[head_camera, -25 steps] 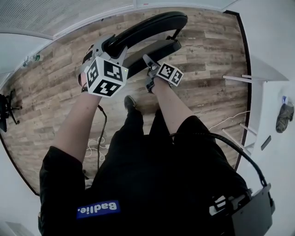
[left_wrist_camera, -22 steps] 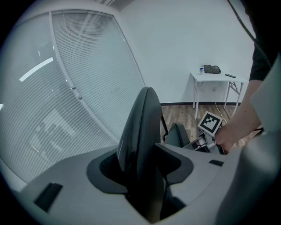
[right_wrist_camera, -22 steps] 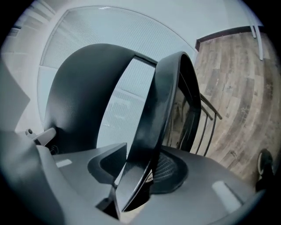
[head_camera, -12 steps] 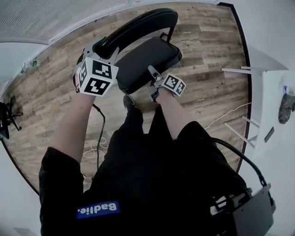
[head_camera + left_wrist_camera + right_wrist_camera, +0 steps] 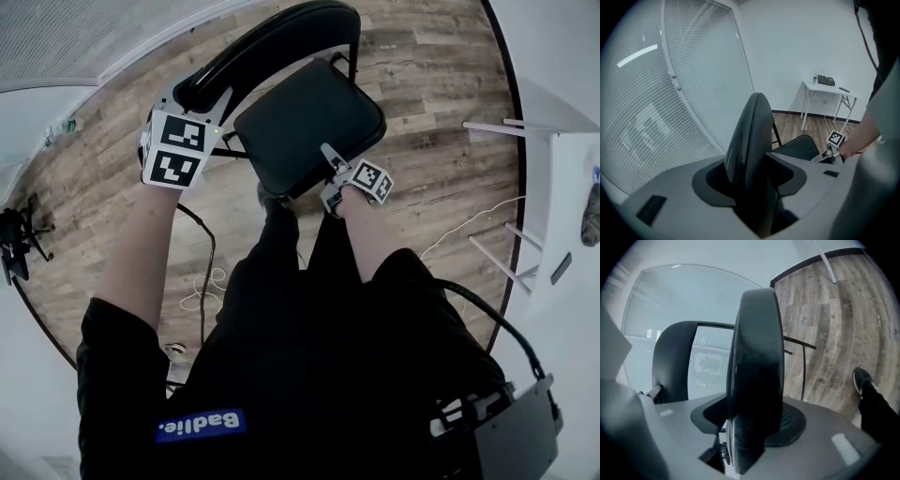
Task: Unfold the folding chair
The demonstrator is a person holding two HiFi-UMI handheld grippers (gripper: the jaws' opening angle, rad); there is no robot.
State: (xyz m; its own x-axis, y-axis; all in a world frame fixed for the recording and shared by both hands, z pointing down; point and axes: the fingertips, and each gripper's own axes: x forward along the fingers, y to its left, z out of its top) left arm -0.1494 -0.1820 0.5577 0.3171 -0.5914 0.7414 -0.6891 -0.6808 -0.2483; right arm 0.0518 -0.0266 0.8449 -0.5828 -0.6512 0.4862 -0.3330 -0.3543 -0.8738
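Black and nearly level: grips near edge of seat [image 5: 309, 117] in right hand-held gripper [image 5: 330, 161], jaws opening around it; clamps backrest [image 5: 272, 39], farther and higher, in left hand-held gripper [image 5: 202, 92]

Even, cool indoor light; strong fisheye bending, dark corners, soft foreground.

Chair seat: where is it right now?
Head view, upper centre: the seat sits just below the backrest, its near edge between the opening jaws of the right gripper.
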